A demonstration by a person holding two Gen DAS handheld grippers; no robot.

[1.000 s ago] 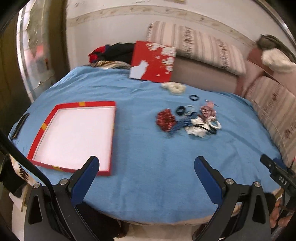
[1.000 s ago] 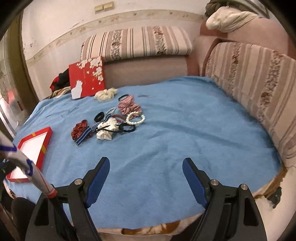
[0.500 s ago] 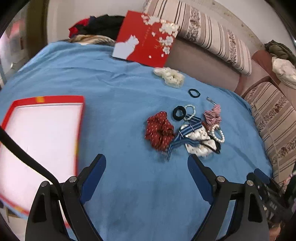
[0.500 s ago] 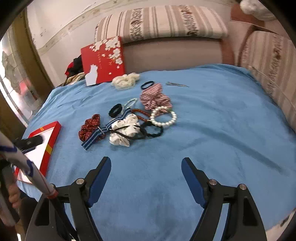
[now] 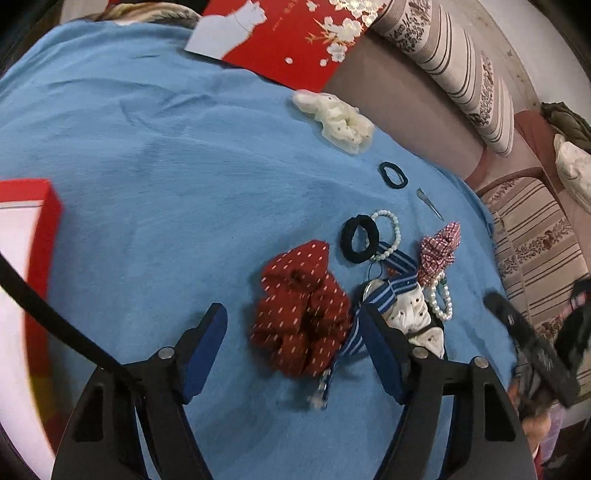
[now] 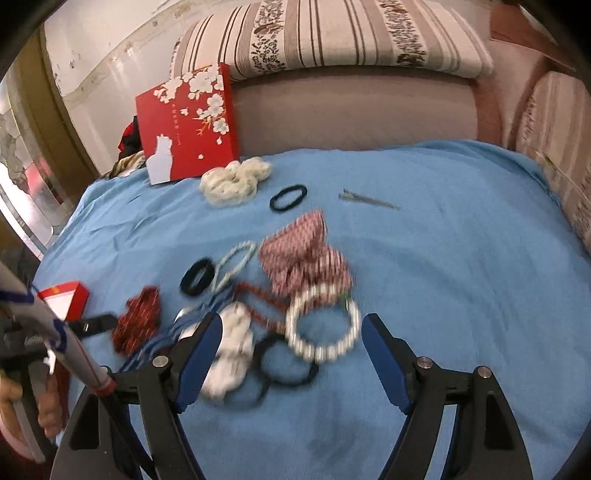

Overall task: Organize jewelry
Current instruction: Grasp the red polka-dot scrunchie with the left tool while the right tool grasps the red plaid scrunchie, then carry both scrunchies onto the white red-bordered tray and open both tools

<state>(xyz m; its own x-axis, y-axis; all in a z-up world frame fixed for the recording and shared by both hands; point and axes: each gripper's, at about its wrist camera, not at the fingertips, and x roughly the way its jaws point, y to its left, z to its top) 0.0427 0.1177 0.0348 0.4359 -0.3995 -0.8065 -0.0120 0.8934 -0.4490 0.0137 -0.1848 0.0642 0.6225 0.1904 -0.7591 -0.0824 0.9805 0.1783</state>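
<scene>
A pile of hair ties and bracelets lies on the blue cloth. My left gripper (image 5: 295, 343) is open, its jaws either side of the red dotted scrunchie (image 5: 301, 308), with the blue striped ribbon (image 5: 391, 291) by its right finger. My right gripper (image 6: 293, 350) is open just above the white pearl bracelet (image 6: 323, 326), with the white scrunchie (image 6: 231, 354) by its left finger and a thin black hair tie (image 6: 286, 363) between the jaws. The pink checked scrunchie (image 6: 301, 254) lies just beyond. The red tray (image 5: 22, 258) with a white inside sits at the left.
A cream scrunchie (image 6: 234, 181), a thin black tie (image 6: 288, 197), a metal hair clip (image 6: 365, 199), a thick black tie (image 6: 197, 275) and a pale bead bracelet (image 6: 232, 262) lie farther back. A red flowered box lid (image 6: 188, 122) leans on the striped sofa (image 6: 332, 33).
Both grippers have moved forward and down towards the pile. The left one now straddles the red scrunchie; the right one is now over the pearl bracelet. Both stay open.
</scene>
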